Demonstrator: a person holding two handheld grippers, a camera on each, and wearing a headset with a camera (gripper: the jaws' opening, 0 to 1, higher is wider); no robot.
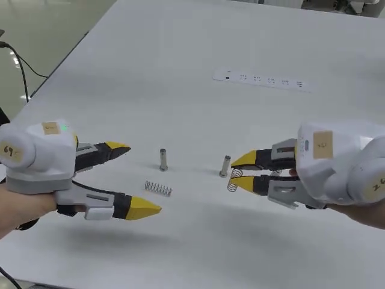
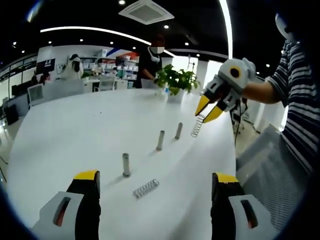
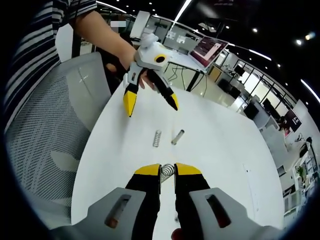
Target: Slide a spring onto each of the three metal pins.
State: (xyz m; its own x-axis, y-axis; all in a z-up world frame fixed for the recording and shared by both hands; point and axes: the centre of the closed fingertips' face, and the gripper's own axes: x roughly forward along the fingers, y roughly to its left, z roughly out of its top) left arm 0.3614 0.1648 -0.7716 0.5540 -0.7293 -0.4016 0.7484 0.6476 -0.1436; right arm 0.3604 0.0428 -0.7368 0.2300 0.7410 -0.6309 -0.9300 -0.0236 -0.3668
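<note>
- The left tool (image 1: 131, 178) hovers above the near-left part of the white table (image 1: 150, 72). Its yellow-tipped jaws are spread wide and grip nothing.
- The right tool (image 1: 239, 173) hovers above the near-right part of the table. Its jaws are drawn narrow and pinch one end of the held spring (image 1: 233, 180). In the right gripper view the coil sits squarely between the two yellow tips.
- The held spring hangs off the table on the near-edge side of the row of pins, close to the middle pin (image 1: 225, 166). I cannot tell whether the two touch.
- The left pin (image 1: 163, 159) stands upright and bare, well apart from the middle pin, which is also upright.
- In the left gripper view the third pin (image 2: 178, 130) stands upright just beyond the middle one. The three form a straight row leading away from the left tool.
- The loose spring (image 1: 157, 188) lies flat on the table, just on the near-edge side of the left pin. It is near the left tool's tips and touches neither pin nor tool.
- A white power strip (image 1: 261, 80) lies toward the far edge, well apart from the pins.
</note>
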